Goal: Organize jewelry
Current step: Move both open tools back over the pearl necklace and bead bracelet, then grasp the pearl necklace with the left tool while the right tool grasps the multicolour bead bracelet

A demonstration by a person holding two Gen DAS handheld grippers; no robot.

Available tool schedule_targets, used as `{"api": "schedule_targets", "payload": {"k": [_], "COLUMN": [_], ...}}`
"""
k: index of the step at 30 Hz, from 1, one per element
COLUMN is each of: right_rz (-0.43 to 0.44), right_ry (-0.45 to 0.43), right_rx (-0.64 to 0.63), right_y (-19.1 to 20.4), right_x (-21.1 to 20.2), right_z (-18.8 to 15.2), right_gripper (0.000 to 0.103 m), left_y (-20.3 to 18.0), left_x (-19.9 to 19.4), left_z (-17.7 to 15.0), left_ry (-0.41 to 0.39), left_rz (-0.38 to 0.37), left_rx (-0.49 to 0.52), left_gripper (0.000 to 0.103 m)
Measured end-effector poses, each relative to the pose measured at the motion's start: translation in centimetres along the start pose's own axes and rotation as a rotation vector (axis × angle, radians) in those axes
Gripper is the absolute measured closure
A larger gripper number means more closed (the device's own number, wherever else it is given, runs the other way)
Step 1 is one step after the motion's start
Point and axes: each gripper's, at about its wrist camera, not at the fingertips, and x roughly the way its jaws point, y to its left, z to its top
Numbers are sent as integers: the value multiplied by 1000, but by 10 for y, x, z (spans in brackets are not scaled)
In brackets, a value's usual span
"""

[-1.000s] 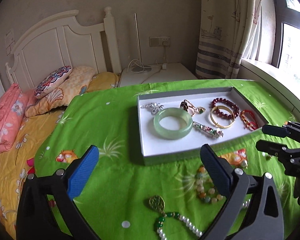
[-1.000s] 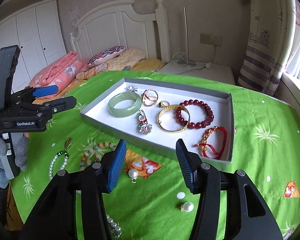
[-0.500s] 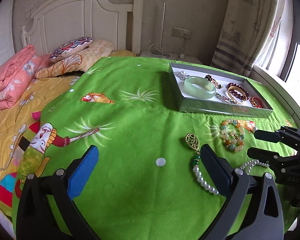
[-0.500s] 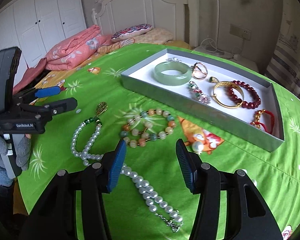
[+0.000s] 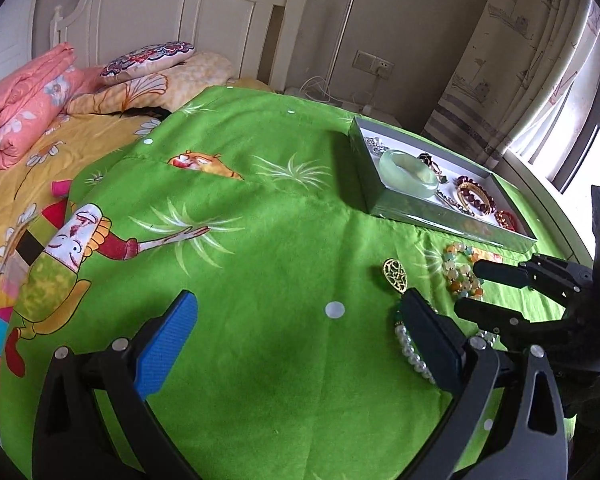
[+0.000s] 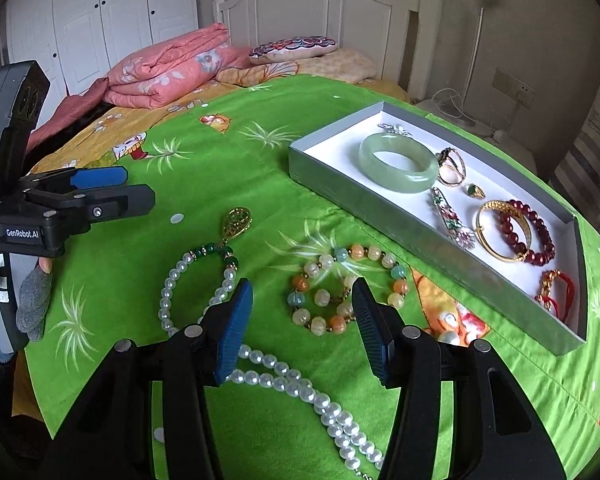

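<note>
A grey tray [image 6: 420, 236] on the green cloth holds a jade bangle [image 6: 398, 162], rings, a brooch, a gold bangle and red bracelets. In front of it lie a multicolour bead bracelet [image 6: 340, 280], a pearl necklace [image 6: 168, 292] with a gold pendant [image 6: 236, 222], and a loose pearl [image 6: 448, 338]. My right gripper [image 6: 302, 285] is open, its fingers on either side of the bead bracelet and above it. My left gripper [image 5: 300, 298] is open over bare cloth, left of the pendant [image 5: 396, 274]. From the left wrist I see the tray [image 5: 440, 216] at the right.
A gloved hand [image 6: 28, 300] holds the left gripper [image 6: 140, 188] at the cloth's left edge. A folded pink quilt [image 6: 168, 68], pillows and a white headboard [image 5: 172, 12] lie beyond. A curtain [image 5: 512, 64] and window stand at the right.
Both views have swung from the tray toward the loose pieces. The right gripper now frames the bead bracelet. The left gripper has moved left over bare cloth. Neither jaw width has changed.
</note>
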Motion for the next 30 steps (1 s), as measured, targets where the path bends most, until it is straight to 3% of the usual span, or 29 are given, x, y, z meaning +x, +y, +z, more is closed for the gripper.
{"api": "schedule_targets", "payload": {"k": [5,10,11,13,14,18,21,27,30], "right_rz": [-53,-8,4,32,36,-15,-53,-95,-85], "right_ry": [37,56,53,42,43,36,29,30,17], "right_rx": [-47,16,6,-31,-51,-75,-44,45,112], "right_y": [0,-20,-19,-14,-11,-4,-14,-58,-79], "right_x": [15,13,11,6,3,-8,-18,-49,-68], "right_z": [5,-1,-3,-6,-7,-18,-30,-67,-90], "right_gripper": [45,39,43,73,81,83,84,84,83], "left_y": [-6,-6,-6,-6,-6,-14,-36,-115,-156], "left_x": [3,4,4,4,3,-1,-6,-17,-11], "left_z": [0,1,1,1,0,-2,-7,-37,-48], "left_ry": [11,16,16,17,15,1,-7,5,6], "left_rz": [27,26,26,23,22,33,42,-113,-130], "left_rx": [27,32,33,38,40,79,186,459,620], "left_gripper": [3,3,3,3,3,3,3,3,3]}}
